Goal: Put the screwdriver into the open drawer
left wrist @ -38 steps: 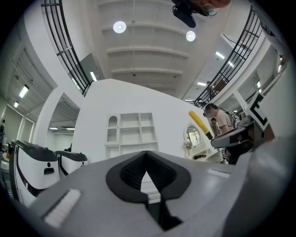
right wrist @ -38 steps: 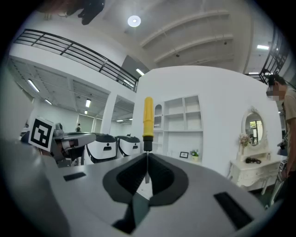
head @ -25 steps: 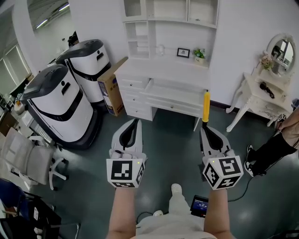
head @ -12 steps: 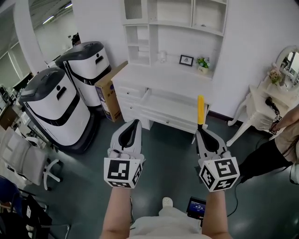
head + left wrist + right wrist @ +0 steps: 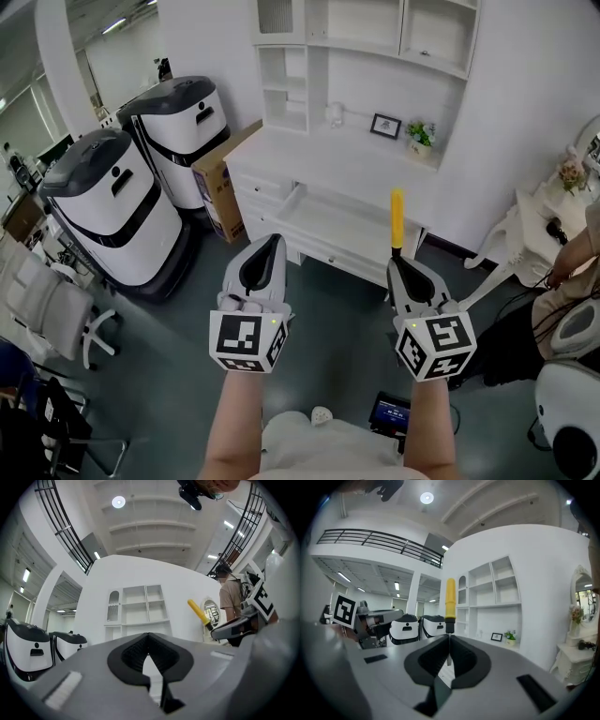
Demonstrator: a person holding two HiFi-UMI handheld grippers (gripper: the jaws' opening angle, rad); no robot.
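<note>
On my right gripper (image 5: pixel 448 639) the jaws are clamped on the thin shaft of the screwdriver (image 5: pixel 450 599), and the yellow handle sticks out past the tips. Its long axis runs straight along the jaws, handle end pointing away from me and blade end back between the pads. My left gripper (image 5: pixel 149 637) has its jaws together with nothing between them. Both forearms reach forward side by side, grippers about level and aimed at the counter (image 5: pixel 281 150). That's one screwdriver, held in the air short of the counter's front edge, in line with the right end of the one open drawer (image 5: pixel 328 217). Farther back on the counter, one framed picture (image 5: pixel 384 126) and one potted plant (image 5: pixel 421 137).
</note>
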